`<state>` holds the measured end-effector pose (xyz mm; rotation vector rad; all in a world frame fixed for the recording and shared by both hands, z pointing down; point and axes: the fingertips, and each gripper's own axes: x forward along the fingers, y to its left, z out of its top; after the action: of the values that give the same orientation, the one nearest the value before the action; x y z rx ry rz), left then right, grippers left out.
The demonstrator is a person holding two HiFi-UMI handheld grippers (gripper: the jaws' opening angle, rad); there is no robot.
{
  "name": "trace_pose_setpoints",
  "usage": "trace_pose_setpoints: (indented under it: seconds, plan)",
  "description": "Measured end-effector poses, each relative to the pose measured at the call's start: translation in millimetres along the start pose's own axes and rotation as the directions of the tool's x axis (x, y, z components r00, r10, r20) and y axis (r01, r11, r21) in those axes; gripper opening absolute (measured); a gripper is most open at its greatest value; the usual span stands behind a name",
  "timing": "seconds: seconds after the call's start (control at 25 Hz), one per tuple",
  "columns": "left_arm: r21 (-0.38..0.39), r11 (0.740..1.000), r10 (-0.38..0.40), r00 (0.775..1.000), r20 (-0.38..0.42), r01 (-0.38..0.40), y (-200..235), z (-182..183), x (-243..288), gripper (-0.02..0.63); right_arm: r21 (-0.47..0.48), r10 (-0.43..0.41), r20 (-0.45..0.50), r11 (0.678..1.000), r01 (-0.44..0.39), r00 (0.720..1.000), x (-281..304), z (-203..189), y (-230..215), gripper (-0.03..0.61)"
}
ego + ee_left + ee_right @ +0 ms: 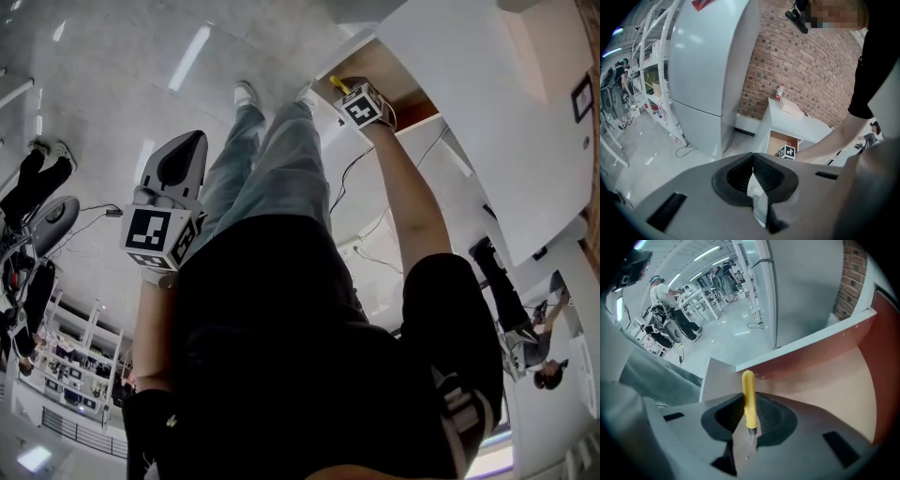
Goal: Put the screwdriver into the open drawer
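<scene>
The right hand-held gripper (750, 417) is clamped on the yellow-handled screwdriver (749, 397), handle pointing out past the jaws (metal shaft tucked back between them). It hangs over the open drawer (825, 380), near one white wall. The left hand-held gripper (753, 180), jaws together on nothing, hangs over the floor (112, 84), well apart from the drawer.

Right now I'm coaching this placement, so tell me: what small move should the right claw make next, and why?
Probably ease down a little toward the drawer bottom, then let go. The right claw is clamped on the yellow-handled screwdriver, with the handle pointing ahead into the open wood-lined white drawer, whose bare bottom shows just beyond it.
</scene>
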<state>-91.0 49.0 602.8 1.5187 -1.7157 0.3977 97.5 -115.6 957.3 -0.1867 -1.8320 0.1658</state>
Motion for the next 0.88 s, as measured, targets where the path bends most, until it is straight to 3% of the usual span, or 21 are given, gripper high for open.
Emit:
trace_pose_setpoints:
  seconds: [0.32, 0.88]
  plan:
    - [-0.012, 1.000, -0.012, 0.999, -0.041, 0.012, 1.8, -18.2, 5.6, 0.003, -0.022, 0.030, -0.061, 0.999, -0.031, 0.998, 30.5, -6.7, -1.4, 0.082]
    - [-0.038, 0.999, -0.021, 0.999, -0.049, 0.019, 2.5, -27.0, 2.0, 0.003, 0.007, 0.041, -0.062, 0.999, -0.041, 0.997, 42.1, -5.6, -6.2, 0.091]
